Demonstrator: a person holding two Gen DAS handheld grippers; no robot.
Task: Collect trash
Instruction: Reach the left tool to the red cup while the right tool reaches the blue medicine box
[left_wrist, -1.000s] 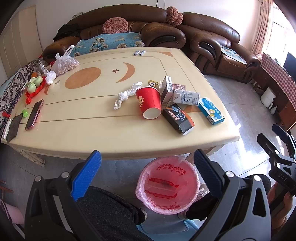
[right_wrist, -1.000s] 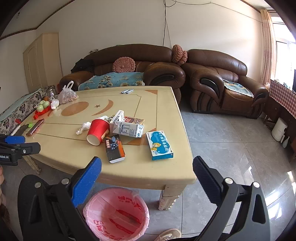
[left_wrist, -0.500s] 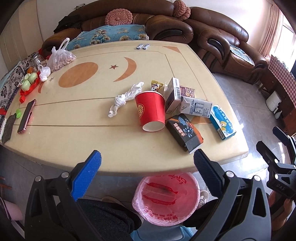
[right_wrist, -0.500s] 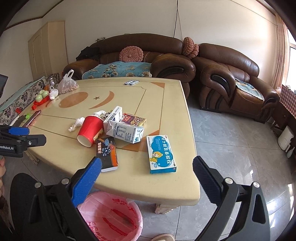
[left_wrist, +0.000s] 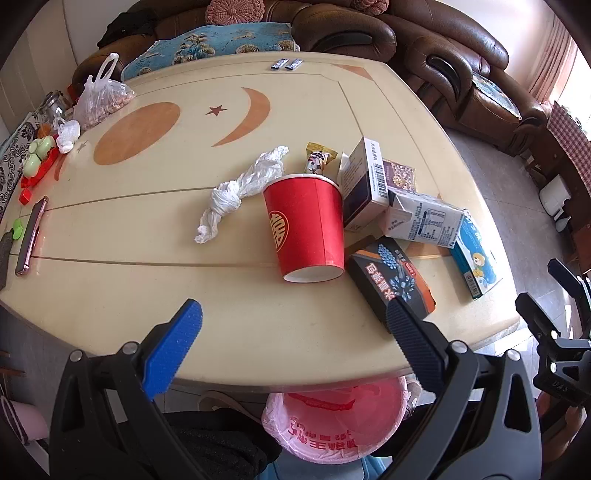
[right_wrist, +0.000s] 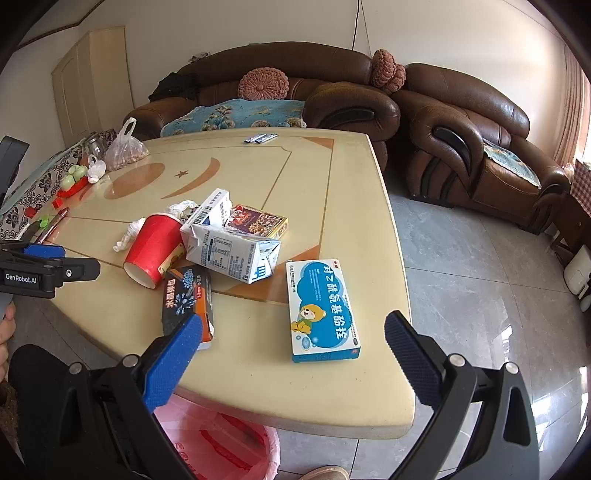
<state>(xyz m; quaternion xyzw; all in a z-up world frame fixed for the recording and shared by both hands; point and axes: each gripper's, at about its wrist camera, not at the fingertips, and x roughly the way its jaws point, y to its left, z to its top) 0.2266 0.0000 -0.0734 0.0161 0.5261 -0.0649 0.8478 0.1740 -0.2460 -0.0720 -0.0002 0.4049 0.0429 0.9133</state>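
Both claws have been brought closer over the table (left_wrist: 110, 229) edge since a second ago; nothing has been picked up yet. The left claw (left_wrist: 291, 332) is spread wide and empty, with the red cup (left_wrist: 306, 225) lying straight ahead of it. The right claw (right_wrist: 291, 343) is likewise spread, the blue box (right_wrist: 321, 310) just ahead between its fingers. The pink bin (left_wrist: 332, 424) stands below the claws, so the approach is judged nearly complete.

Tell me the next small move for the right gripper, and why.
Probably ease the right gripper forward and down over the blue box. Its jaws are open and empty, the box lies flat and apart from the pile, nearest the table edge, above the pink bin.
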